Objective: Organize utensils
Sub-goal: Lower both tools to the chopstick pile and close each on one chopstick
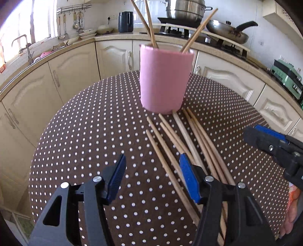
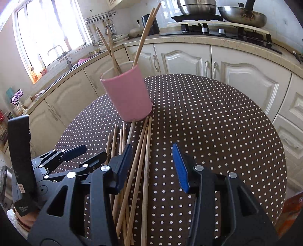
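A pink cup point(image 1: 163, 79) stands on the dotted round table point(image 1: 85, 132) and holds several wooden chopsticks point(image 1: 197, 31). It also shows in the right wrist view point(image 2: 128, 96). Several loose chopsticks point(image 1: 170, 140) lie on the table in front of the cup, also in the right wrist view point(image 2: 145, 151). My left gripper point(image 1: 151, 160) is open and empty, its right finger over the pile. My right gripper point(image 2: 152, 151) is open and empty above the pile's right side, and shows at the right in the left wrist view point(image 1: 269, 138).
Cream kitchen cabinets point(image 1: 75, 75) ring the table. A stove with a pot point(image 1: 184, 9) and a pan point(image 1: 227, 31) stands behind, a sink with tap point(image 1: 24, 45) at the left. An orange packet point(image 2: 291, 210) lies at the table's right edge.
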{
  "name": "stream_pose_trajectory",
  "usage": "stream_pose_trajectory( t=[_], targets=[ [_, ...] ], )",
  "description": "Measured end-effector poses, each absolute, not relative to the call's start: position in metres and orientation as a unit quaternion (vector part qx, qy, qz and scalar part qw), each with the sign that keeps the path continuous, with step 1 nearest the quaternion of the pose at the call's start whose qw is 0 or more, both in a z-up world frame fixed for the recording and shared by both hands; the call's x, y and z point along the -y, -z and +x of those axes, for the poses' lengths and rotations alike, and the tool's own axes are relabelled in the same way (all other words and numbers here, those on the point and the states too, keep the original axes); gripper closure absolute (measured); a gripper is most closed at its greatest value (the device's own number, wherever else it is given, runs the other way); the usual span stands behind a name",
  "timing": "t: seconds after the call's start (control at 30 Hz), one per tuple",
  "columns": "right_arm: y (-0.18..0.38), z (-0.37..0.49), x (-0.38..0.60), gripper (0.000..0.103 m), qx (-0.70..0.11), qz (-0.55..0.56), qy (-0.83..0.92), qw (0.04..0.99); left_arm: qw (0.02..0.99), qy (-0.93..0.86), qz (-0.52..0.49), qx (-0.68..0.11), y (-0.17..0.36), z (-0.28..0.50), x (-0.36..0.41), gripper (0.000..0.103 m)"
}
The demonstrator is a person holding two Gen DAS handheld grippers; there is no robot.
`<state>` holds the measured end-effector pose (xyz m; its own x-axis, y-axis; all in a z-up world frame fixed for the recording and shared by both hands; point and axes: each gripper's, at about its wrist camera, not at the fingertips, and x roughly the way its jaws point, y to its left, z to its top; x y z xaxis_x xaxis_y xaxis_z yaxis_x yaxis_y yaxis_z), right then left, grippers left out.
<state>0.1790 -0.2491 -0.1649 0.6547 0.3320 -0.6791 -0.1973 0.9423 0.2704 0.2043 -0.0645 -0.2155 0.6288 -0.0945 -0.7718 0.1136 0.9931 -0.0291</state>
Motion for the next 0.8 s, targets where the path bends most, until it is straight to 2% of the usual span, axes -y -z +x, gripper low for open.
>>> stream_pose_trajectory(
  t=[0.53, 0.8],
  targets=[
    [0.173, 0.181, 0.256, 0.057, -0.4, 0.098, -0.157, 0.898, 0.891, 0.037, 0.047, -0.451, 0.234, 0.197, 0.072, 0.043],
    [0.179, 0.186, 0.245, 0.057, -0.424, 0.059, -0.16, 0.889, 0.885, 0.046, 0.068, -0.458, 0.226, 0.213, 0.08, 0.043]
  ],
)
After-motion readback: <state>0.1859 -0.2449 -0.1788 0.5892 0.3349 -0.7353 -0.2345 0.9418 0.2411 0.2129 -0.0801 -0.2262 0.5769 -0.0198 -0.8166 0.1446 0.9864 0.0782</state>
